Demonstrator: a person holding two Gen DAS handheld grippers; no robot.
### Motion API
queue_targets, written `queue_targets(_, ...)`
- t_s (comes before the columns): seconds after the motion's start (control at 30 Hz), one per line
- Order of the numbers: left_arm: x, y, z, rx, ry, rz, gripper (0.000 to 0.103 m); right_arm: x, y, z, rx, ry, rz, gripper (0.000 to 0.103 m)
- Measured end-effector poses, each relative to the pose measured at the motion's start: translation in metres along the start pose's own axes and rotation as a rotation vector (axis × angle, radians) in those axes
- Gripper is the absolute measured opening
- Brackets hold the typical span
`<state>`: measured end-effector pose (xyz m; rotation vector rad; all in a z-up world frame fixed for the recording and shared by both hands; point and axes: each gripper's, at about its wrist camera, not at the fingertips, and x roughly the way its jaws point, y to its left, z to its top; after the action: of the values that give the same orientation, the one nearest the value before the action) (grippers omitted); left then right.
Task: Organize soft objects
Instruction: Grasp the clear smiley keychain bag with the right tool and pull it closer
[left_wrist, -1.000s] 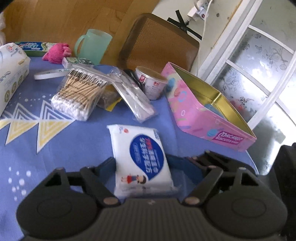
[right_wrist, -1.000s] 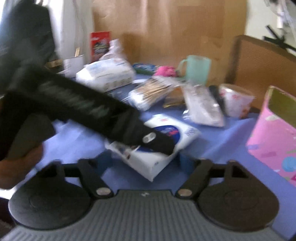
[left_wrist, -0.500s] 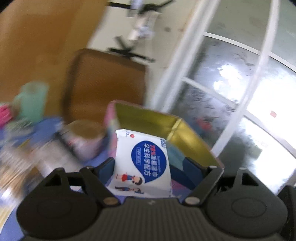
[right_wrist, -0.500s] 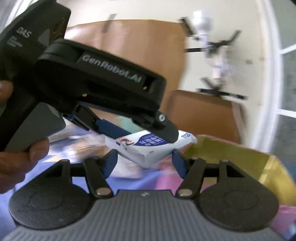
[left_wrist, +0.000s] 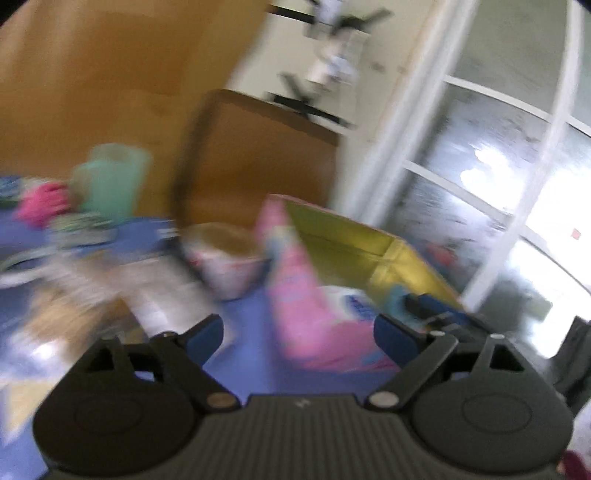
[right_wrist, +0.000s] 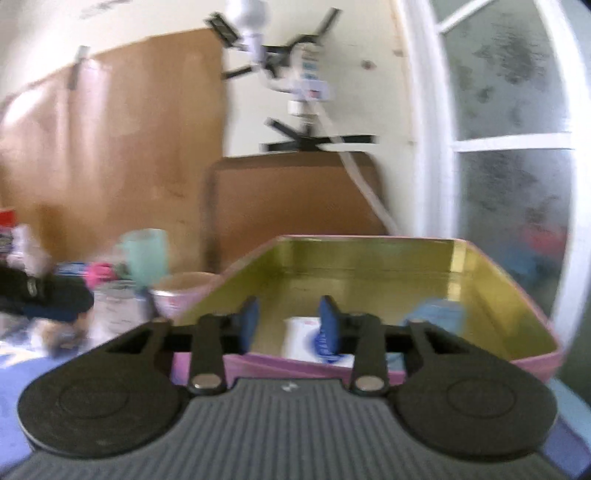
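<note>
1. The left gripper (left_wrist: 297, 338) stands wide apart with nothing between its blue pads (left_wrist: 205, 338); its jaws have just been opening, and the view is badly smeared, so fine detail is not to be had.
2. The right gripper (right_wrist: 288, 325) has its jaws narrowed to a small gap, gripping nothing — they have just been closing on air, poised over the near wall of the pink tin (right_wrist: 535, 360).
3. The wet-wipe pack (right_wrist: 306, 341), white with a blue label, lies flat on the tin's gold floor, just beyond and below the right gripper's fingertips; from the left gripper it shows as a white-and-blue patch (left_wrist: 349, 301) ahead and to the right, behind the pink wall (left_wrist: 295, 302).
4. Risks, as I judge them: the left gripper sits close beside the tin's wall, and a careless swing could knock or slide the tin; the paper bowl (left_wrist: 225, 264) and green mug (left_wrist: 110, 184), ahead and to the left, could be clipped on the way to the next soft item; the right fingertips, dipped lower, might snag the pack and drag it out again.
5. Against the earlier frames: the pack was held between the left pads above the tin; now it is released and inside; the right jaws, then wide, are now nearly together.
</note>
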<state>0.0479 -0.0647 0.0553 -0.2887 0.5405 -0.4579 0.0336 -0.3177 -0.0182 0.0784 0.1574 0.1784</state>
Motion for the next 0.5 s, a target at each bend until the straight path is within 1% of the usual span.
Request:
queue_targets(0.03, -0.01, 0.014, -0.004, -0.026, -0.008, 0.032, 0.092, -0.001, 0.011, 0.001, -0.005, -0.001, 0.048, 0.027)
queue_targets(0.13, -0.035, 0.052, -0.017, -0.091, -0.037, 0.142, 0.092, -0.001, 0.051, 0.005, -0.065, 0.021, 0.197, 0.027)
queue_targets(0.2, -0.045, 0.073, -0.024, -0.125, -0.048, 0.202, 0.092, 0.01, 0.076, 0.006, -0.119, 0.073, 0.263, 0.028)
queue_targets(0.27, -0.051, 0.09, -0.03, -0.164, -0.061, 0.228, 0.092, 0.029, 0.101, 0.002, -0.173, 0.145, 0.323, 0.035)
queue_targets(0.3, -0.052, 0.097, -0.034, -0.182, -0.067, 0.236, 0.092, 0.039, 0.112, -0.002, -0.199, 0.169, 0.332, 0.048)
queue_targets(0.33, -0.053, 0.103, -0.037, -0.212, -0.071, 0.23, 0.091, 0.05, 0.124, -0.007, -0.238, 0.189, 0.323, 0.055)
queue_targets(0.4, -0.061, 0.11, -0.037, -0.24, -0.114, 0.197, 0.093, 0.071, 0.139, -0.012, -0.306, 0.217, 0.304, 0.055)
queue_targets(0.47, -0.064, 0.111, -0.039, -0.243, -0.126, 0.184, 0.093, 0.088, 0.148, -0.018, -0.345, 0.239, 0.29, 0.052)
queue_targets(0.5, -0.064, 0.111, -0.038, -0.239, -0.127, 0.178, 0.093, 0.091, 0.152, -0.02, -0.365, 0.249, 0.279, 0.044)
